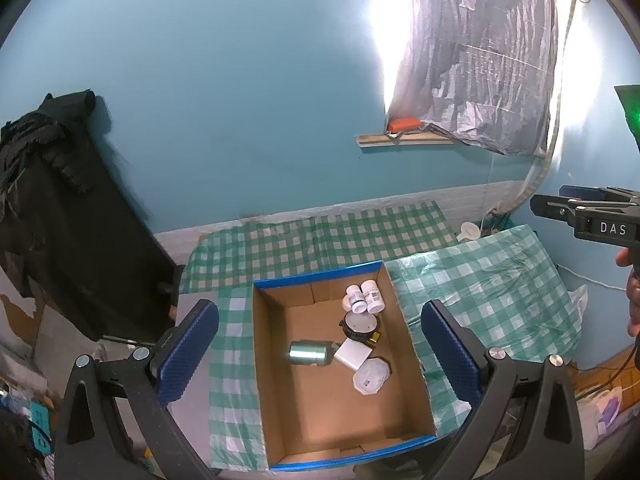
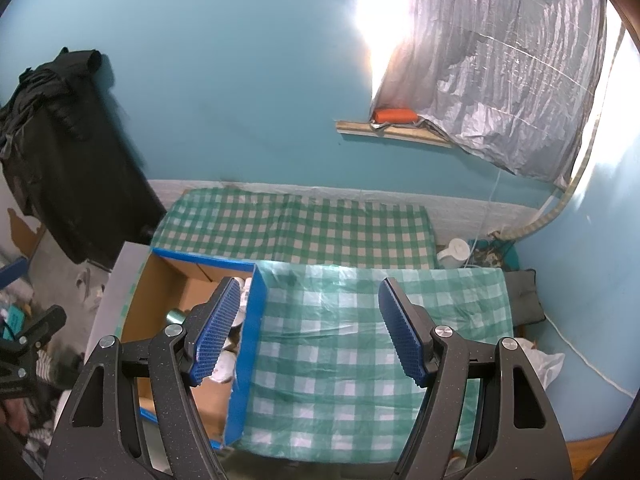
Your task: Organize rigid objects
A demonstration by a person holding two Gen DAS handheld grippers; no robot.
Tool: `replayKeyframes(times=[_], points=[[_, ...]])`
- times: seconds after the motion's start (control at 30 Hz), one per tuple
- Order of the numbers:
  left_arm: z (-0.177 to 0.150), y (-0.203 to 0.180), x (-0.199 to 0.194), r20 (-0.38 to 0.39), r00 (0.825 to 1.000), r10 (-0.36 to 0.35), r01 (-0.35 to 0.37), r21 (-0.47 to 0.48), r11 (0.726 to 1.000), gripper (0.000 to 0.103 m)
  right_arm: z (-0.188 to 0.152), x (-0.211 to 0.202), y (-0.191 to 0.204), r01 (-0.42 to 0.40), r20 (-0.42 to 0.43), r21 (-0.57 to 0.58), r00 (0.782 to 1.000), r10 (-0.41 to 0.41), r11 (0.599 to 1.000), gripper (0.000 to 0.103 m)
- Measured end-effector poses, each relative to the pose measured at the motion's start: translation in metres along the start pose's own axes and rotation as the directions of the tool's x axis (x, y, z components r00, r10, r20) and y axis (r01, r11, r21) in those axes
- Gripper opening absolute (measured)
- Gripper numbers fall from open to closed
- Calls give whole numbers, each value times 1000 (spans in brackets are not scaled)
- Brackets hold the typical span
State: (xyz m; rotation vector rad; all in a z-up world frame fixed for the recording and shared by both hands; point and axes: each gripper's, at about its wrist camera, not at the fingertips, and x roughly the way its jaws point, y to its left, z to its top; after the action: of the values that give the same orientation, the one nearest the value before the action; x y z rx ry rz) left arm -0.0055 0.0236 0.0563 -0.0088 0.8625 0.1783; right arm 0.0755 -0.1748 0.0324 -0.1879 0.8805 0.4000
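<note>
Left tongs (image 1: 320,356) apart and empty above the box (image 1: 320,276), where the can (image 1: 308,353) lies sideways, long axis crossing the fingers. Right tongs (image 2: 310,330) apart over bare cloth (image 2: 340,344); left is nearer.

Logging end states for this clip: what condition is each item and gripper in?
Open-topped cardboard box with blue rim: upright, holding all the items.
Silver metal cylinder: lying on its side.
Two white pill bottles: tipped over, side by side.
Round black-rimmed tape measure: lying flat.
White flat square block: leaning on the cylinder.
Left gripper: open, empty.
Right gripper: open, empty.
</note>
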Motion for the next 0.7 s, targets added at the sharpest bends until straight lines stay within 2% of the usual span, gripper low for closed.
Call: replayKeyframes(times=[0.7], points=[[1, -3, 3, -3, 1000, -6, 6, -7, 1000, 102, -2, -2, -11, 3, 2, 16, 1000, -3, 1000, 71]])
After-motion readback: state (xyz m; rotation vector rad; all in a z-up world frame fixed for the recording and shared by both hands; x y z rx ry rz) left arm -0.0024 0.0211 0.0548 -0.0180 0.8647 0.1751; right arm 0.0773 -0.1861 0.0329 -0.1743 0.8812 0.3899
